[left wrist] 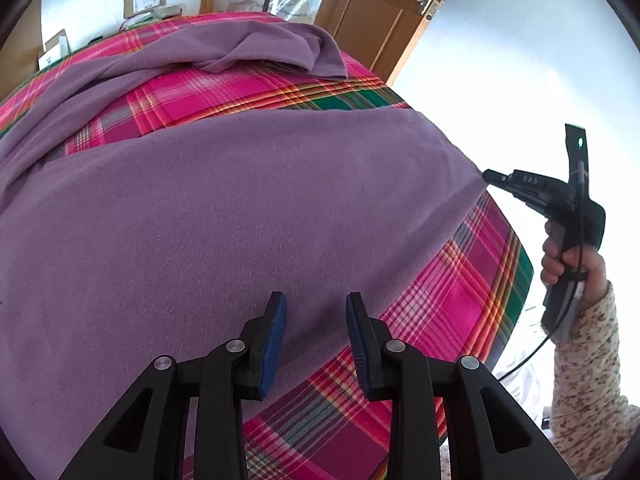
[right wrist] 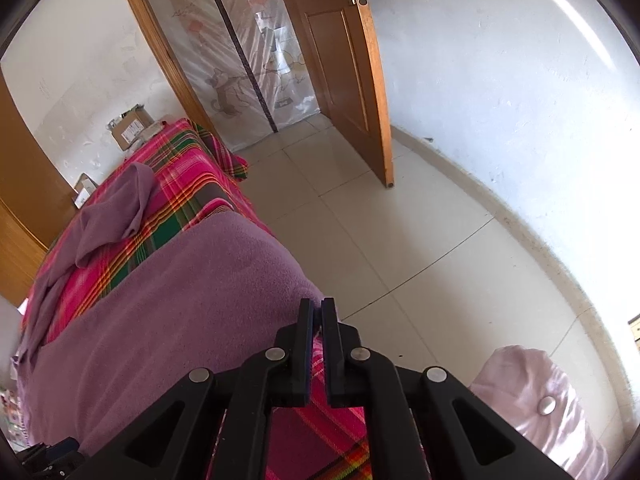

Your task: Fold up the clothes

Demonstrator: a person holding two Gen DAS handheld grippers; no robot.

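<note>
Left tongs [left wrist: 316,312] hang partly open in the left wrist view, blue pads [left wrist: 276,340] apart and pressing on nothing, poised over the near edge of the purple garment [left wrist: 240,208]. That garment lies spread smooth and flat across the plaid sheet [left wrist: 460,300] of the bed, covering most of its near half. A sleeve [left wrist: 248,52] trails off, rumpled, toward the far edge, with a band of bare sheet between it and the body. At the bed's right edge the right tongs [left wrist: 489,178] pinch the garment's corner, pulling the cloth into a taut point just off the side. A hand [left wrist: 568,264] in a flowered sleeve [left wrist: 592,360] grips the handle.

Seen from the right wrist, the right tongs [right wrist: 319,308] stand closed to a narrow slit, with the garment [right wrist: 180,304] corner caught at their tips, at the bed's right edge above the tiled floor [right wrist: 400,220]. Purple cloth runs away leftward over the sheet [right wrist: 188,184], mostly smooth. Its crumpled sleeve [right wrist: 116,208] lies farther up the bed, apart from the main body. A pale pink cushion [right wrist: 540,400] sits low at the right, well clear of the bed. Beyond the bed's far end, a cardboard box [right wrist: 130,128] rests by the wall and a wooden door [right wrist: 352,72] stands open.
</note>
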